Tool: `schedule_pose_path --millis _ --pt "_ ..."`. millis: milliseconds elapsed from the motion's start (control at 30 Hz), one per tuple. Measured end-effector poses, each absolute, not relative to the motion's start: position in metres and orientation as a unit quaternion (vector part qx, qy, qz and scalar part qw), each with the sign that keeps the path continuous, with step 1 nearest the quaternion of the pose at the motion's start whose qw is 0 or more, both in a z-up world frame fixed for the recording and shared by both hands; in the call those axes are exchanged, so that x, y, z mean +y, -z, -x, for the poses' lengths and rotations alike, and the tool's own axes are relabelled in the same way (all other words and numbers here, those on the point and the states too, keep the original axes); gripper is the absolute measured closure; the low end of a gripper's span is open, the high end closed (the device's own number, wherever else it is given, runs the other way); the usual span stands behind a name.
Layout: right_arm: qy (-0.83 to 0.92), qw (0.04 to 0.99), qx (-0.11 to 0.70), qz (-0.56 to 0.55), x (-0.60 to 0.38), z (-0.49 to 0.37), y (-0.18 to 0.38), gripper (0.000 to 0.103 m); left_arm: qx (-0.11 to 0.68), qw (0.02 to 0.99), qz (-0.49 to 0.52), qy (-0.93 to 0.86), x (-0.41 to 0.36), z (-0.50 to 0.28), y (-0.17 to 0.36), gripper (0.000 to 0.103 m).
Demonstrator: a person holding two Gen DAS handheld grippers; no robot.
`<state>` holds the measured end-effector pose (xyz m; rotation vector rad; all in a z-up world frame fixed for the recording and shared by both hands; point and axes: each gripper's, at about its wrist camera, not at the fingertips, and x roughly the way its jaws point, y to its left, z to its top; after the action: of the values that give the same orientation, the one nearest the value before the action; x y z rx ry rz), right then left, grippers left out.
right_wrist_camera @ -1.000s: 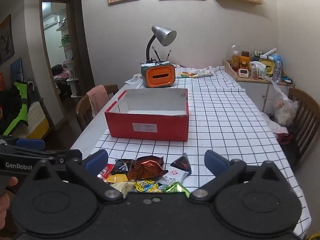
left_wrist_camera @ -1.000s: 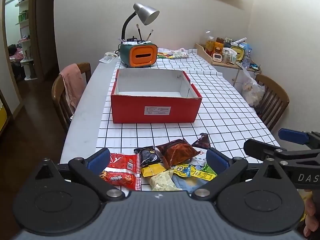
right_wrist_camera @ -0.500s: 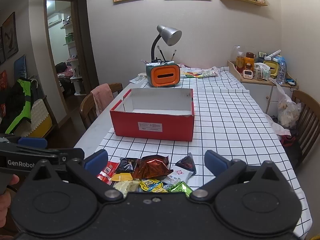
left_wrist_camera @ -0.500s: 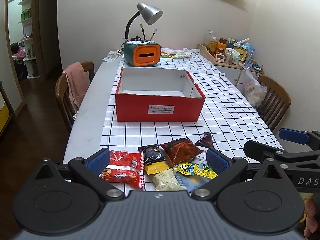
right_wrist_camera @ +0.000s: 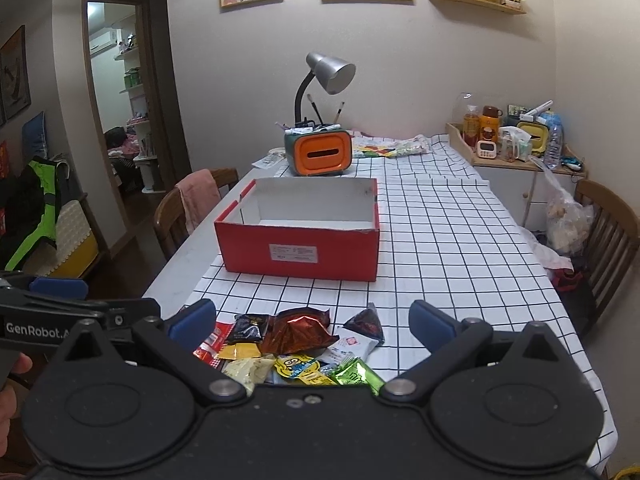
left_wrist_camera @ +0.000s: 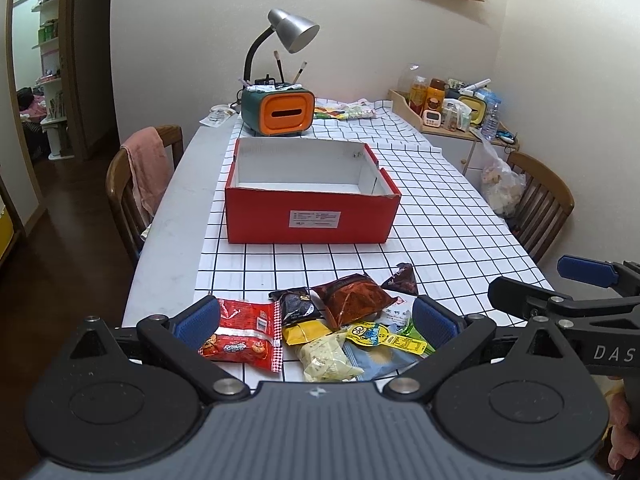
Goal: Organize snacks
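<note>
A heap of snack packets lies at the near edge of the checked tablecloth: a red packet [left_wrist_camera: 244, 334], a brown foil bag [left_wrist_camera: 352, 294], a black packet [left_wrist_camera: 296, 304], a pale yellow one [left_wrist_camera: 324, 358] and a yellow cartoon packet [left_wrist_camera: 374, 334]. Behind them stands an empty red box [left_wrist_camera: 312, 222] with a white inside. My left gripper [left_wrist_camera: 316, 318] hangs open above the heap, holding nothing. My right gripper [right_wrist_camera: 312, 320] is also open and empty over the same heap, where the foil bag [right_wrist_camera: 298, 330] and a green packet [right_wrist_camera: 354, 376] show. The red box [right_wrist_camera: 298, 252] stands beyond.
An orange and green organiser [left_wrist_camera: 278, 114] with a grey desk lamp [left_wrist_camera: 292, 32] stands behind the box. Wooden chairs flank the table, one with a pink cloth [left_wrist_camera: 146, 172] at left, another chair [left_wrist_camera: 540, 208] at right. A side cabinet [right_wrist_camera: 516, 160] carries bottles.
Both grippers have drifted slightly, so the box and snack heap sit a little lower and more central in view. Jaws stay open; no packet has moved.
</note>
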<state>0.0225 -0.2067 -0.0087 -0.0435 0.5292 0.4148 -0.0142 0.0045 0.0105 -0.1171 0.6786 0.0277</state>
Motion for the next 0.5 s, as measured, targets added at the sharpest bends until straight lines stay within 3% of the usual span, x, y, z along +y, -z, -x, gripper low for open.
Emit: schedule_pose_path --millis 500 --pt "-0.202 0.943 0.264 0.015 -0.2097 -0.0171 0.0107 0.000 0.342 0.938 0.057 -0.003 0.0004 0.0183 -0.0047 0.000"
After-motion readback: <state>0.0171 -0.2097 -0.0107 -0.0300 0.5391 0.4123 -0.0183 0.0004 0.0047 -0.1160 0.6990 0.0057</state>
